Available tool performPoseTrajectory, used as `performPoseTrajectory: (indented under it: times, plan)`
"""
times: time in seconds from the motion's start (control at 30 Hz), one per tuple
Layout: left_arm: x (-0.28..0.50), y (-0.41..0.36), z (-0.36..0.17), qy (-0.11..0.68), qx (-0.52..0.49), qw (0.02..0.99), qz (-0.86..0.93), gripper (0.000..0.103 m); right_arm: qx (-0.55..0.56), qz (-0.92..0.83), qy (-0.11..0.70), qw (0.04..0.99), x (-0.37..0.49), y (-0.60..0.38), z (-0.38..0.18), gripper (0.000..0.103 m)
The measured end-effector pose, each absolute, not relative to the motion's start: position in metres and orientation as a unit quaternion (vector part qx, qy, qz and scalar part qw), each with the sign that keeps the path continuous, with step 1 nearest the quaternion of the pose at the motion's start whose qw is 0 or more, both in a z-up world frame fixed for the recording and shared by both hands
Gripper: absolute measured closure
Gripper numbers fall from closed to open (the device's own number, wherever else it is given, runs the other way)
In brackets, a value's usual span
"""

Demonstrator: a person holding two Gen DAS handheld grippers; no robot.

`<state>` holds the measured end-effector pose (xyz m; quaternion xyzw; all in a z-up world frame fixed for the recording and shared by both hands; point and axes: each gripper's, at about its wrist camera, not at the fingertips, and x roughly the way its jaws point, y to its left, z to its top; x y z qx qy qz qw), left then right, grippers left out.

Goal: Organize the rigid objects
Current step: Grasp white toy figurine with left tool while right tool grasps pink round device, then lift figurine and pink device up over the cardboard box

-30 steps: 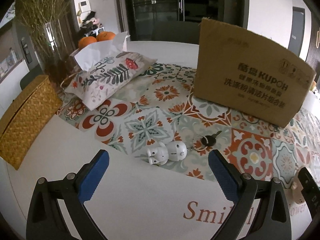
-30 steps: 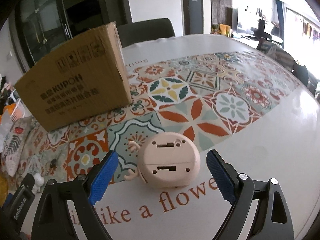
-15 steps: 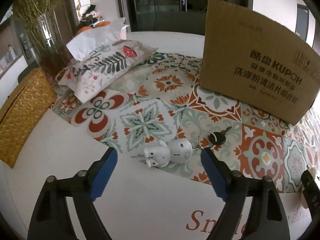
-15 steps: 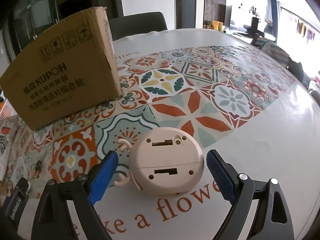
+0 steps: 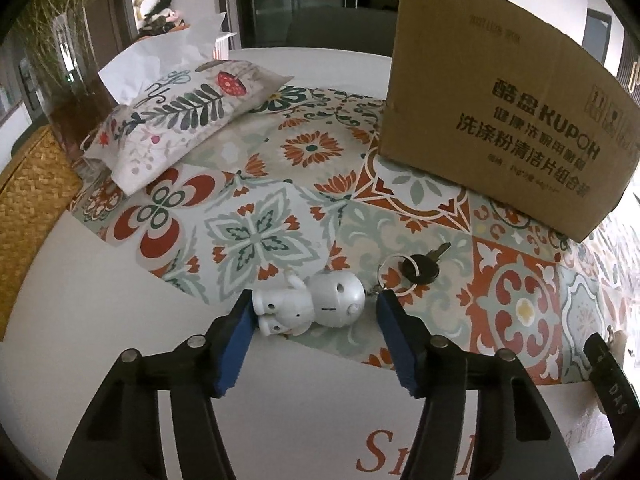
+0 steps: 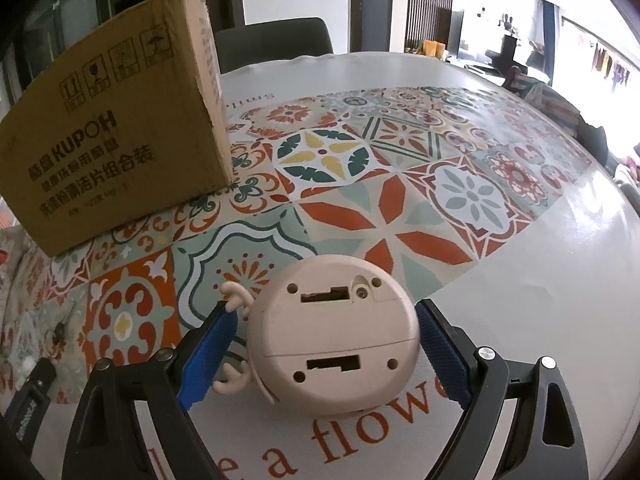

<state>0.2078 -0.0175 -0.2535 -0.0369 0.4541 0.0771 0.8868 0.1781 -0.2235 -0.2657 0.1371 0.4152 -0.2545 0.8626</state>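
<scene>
A small white robot figure (image 5: 312,305) lies on its side on the patterned tablecloth, joined by a ring to a black-headed key (image 5: 421,269). My left gripper (image 5: 314,320) is open around the figure, its blue pads close on both sides. A round pink toy with small antlers (image 6: 334,339) lies with its flat back toward the right wrist camera. My right gripper (image 6: 324,340) is open around it, the left pad (image 6: 208,356) touching an antler, the right pad (image 6: 442,354) just beside the body. A cardboard box (image 5: 504,128) stands behind; it also shows in the right wrist view (image 6: 108,136).
A floral fabric tissue pouch (image 5: 180,120) with white tissue lies at back left. A woven straw box (image 5: 28,208) sits at the left table edge. The other gripper's black body (image 5: 608,376) shows at the right. A dark chair (image 6: 276,40) stands behind the table.
Both grippers moved forward and lower and narrowed. The left now brackets the white figure; the right now brackets the pink toy. The objects have not moved.
</scene>
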Motion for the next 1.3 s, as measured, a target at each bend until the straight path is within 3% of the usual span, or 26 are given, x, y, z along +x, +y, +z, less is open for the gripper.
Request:
performPoseTrajectory:
  times: [0.1, 0.73, 1.3]
  plan:
    - [0.21, -0.018, -0.254, 0.453, -0.034, 0.888, 0.069, 0.049, 0.139, -0.252, 0.416, 0.863, 0.179, -0.222, -0.267, 0.016]
    - [0.187, -0.023, -0.235, 0.423, 0.001, 0.906, -0.01, 0.05, 0.13, -0.211, 0.41, 0.878, 0.168, -0.212, -0.256, 0.018]
    - [0.175, -0.033, -0.183, 0.379, 0.004, 0.924, -0.05, 0.05, 0.111, -0.188, 0.369, 0.903, 0.151, -0.21, -0.201, 0.018]
